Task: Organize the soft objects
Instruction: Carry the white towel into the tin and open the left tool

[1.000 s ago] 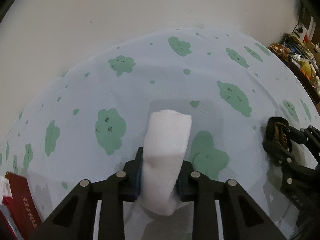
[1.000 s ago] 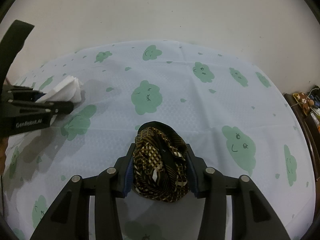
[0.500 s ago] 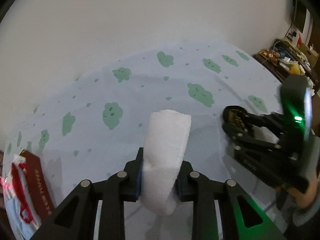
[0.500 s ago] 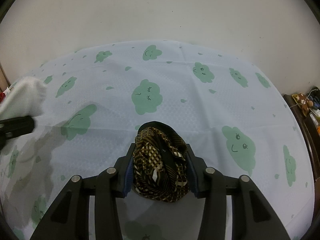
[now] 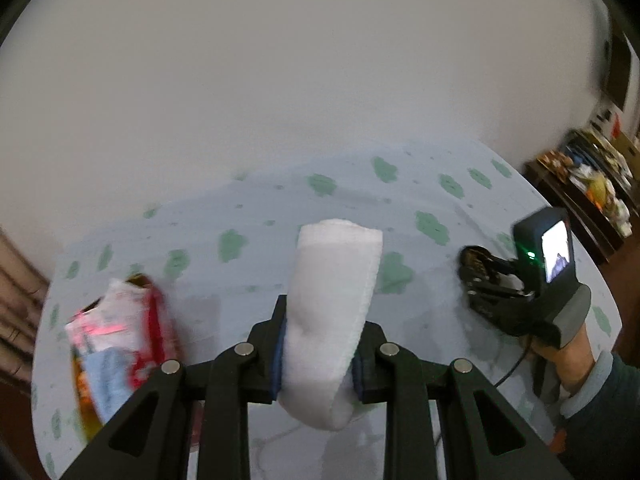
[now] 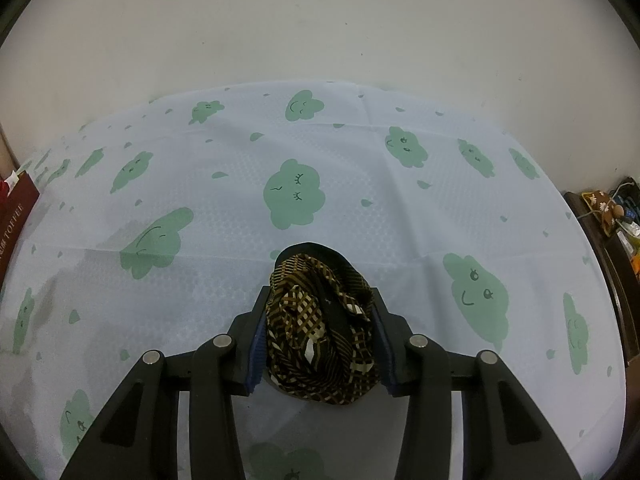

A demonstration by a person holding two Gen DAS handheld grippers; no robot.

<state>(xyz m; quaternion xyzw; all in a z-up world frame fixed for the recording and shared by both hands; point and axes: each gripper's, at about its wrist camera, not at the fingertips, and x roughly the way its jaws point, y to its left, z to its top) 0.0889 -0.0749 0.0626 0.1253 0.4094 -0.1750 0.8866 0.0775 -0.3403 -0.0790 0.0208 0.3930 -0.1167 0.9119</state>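
From the left wrist, the left gripper (image 5: 318,354) pinches a folded white towel (image 5: 332,312) by its middle, so both ends stay together above the tablecloth (image 5: 248,272). A red box (image 5: 120,344) at the left already holds cloths; I judge the towel is meant for it.

From the right wrist, the right gripper (image 6: 320,338) squeezes a bunched brown patterned scarf (image 6: 322,332) low over the cloth, probably to keep it compact while waiting.

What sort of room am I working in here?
Probably a home room: a table under a cloud-print cloth against a plain wall, a cluttered shelf to one side, and a box stuffed with cloths.
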